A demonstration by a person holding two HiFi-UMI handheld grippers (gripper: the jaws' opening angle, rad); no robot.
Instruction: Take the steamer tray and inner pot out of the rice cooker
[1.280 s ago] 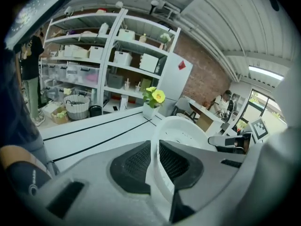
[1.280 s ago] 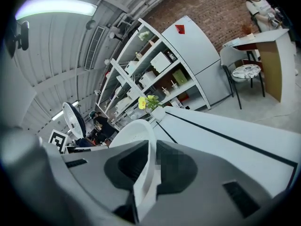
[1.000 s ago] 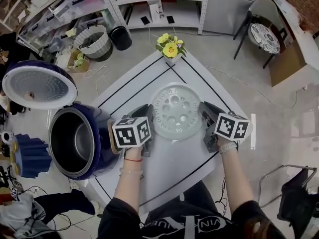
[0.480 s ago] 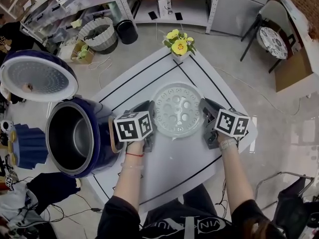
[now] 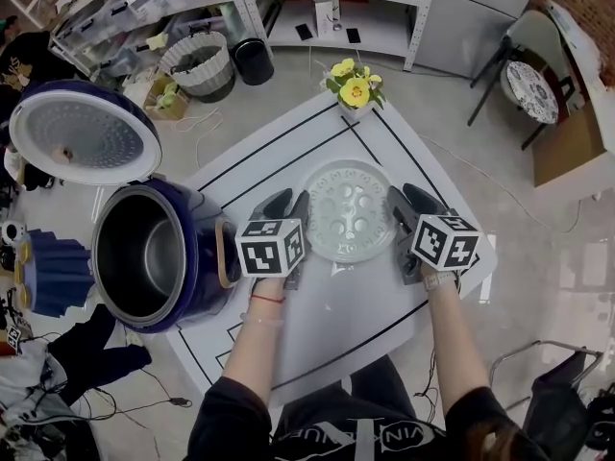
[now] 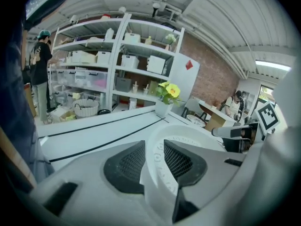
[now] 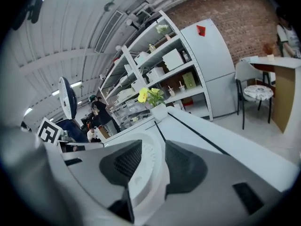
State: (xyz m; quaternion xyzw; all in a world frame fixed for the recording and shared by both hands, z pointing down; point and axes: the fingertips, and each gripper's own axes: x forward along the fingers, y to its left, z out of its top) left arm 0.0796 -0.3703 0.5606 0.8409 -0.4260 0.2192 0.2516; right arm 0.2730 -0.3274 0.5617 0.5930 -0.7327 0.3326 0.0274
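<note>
The tray lay flat on the table, out of the cooker. The cooker stood to the tray's left with its lid raised and the pot inside it. The left gripper sat at the tray's left edge and the right gripper at its right edge, each with the rim between its jaws. Both pairs of jaws had just been opening and stood slack around the rim, not pinching it. Whether one pad on each side brushed the rim was hard to tell. Flowers stood beyond the tray's far side.
</note>
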